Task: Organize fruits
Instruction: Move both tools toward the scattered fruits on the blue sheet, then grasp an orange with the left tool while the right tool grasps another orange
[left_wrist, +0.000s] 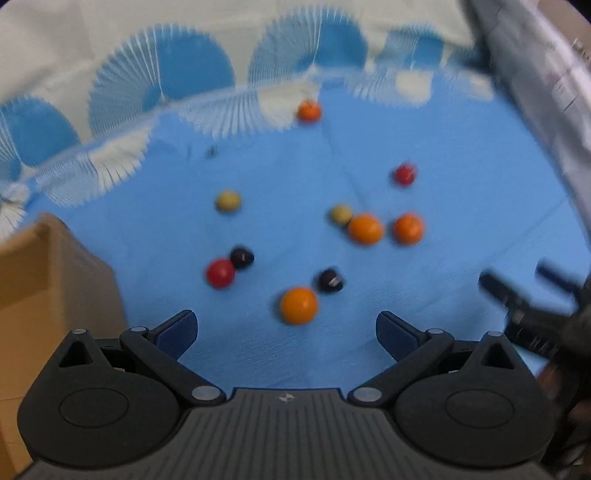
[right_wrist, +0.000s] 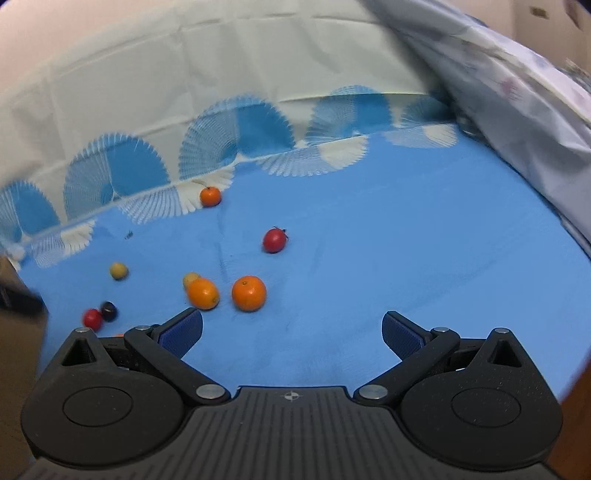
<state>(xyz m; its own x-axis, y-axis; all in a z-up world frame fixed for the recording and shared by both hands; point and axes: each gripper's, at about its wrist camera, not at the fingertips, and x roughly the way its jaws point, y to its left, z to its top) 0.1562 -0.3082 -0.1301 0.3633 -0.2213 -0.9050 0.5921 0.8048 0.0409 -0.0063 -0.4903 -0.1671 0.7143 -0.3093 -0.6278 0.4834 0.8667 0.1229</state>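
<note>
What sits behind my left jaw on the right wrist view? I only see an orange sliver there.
Observer: A whole orange on the blue cloth, just ahead of the left gripper.
Operator: Any dark one besides the dark fruit next to the red fruit?
Observer: Yes, a second dark fruit close beside that orange. The blur hides whether they touch.
Operator: Left gripper free?
Observer: Its jaws stand wide open with nothing between them.
</note>
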